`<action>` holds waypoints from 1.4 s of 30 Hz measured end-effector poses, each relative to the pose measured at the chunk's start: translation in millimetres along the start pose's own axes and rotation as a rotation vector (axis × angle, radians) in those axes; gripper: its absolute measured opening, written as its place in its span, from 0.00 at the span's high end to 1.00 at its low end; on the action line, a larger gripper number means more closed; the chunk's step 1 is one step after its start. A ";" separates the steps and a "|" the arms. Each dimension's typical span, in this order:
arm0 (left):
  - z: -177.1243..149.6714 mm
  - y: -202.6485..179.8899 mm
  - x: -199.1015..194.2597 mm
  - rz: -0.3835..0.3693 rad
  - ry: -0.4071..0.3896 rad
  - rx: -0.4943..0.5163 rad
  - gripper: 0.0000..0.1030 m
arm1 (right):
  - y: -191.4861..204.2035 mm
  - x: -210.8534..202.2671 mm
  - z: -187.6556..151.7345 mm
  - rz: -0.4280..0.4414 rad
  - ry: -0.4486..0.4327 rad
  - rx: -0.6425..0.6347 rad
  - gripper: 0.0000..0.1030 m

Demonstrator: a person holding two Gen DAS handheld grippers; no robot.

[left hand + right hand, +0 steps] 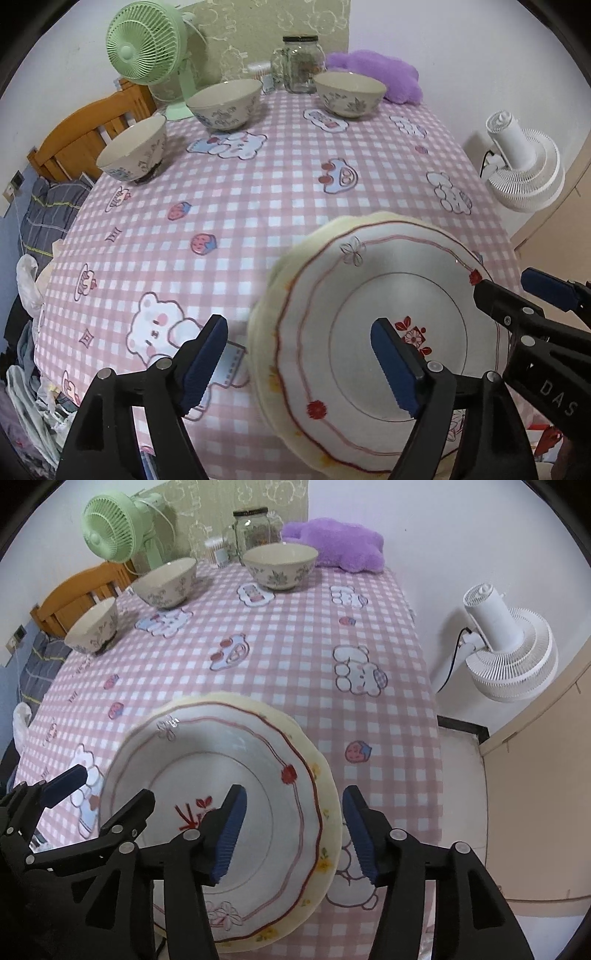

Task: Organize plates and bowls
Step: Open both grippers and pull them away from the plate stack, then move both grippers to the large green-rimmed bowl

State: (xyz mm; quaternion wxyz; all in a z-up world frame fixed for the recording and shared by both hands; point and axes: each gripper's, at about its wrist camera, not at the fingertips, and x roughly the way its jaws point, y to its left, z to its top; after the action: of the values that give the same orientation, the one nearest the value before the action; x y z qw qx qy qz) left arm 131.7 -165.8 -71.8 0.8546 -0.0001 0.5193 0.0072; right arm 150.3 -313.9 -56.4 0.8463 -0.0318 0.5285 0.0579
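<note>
Stacked plates (388, 332) between open grippers

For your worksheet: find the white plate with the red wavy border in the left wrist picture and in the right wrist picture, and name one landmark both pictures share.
Left wrist view: the white plate lies lower right, on top of a cream plate.
Right wrist view: the same white plate lies lower left of centre, the cream plate's rim showing on its right.
Shared landmark: the green fan, upper left in both.
</note>
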 end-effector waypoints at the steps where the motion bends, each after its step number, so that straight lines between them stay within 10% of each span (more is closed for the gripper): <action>1: 1.0 3.2 -2.2 -0.021 -0.009 0.001 0.15 | 2.2 -1.5 1.3 0.003 -0.006 0.003 0.35; 26: 46.5 160.2 -15.8 -0.149 -0.108 0.137 0.14 | 168.1 -20.8 47.3 -0.058 -0.129 0.163 0.26; 42: 115.0 263.7 25.1 -0.084 -0.119 0.074 0.17 | 264.9 19.5 128.9 -0.091 -0.149 0.216 0.18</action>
State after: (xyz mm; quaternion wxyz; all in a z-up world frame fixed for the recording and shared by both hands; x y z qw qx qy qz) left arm 242.0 99.1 -39.2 0.8828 0.0102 0.4671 -0.0480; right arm 238.6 -35.1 -15.3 0.8836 0.0401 0.4652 -0.0357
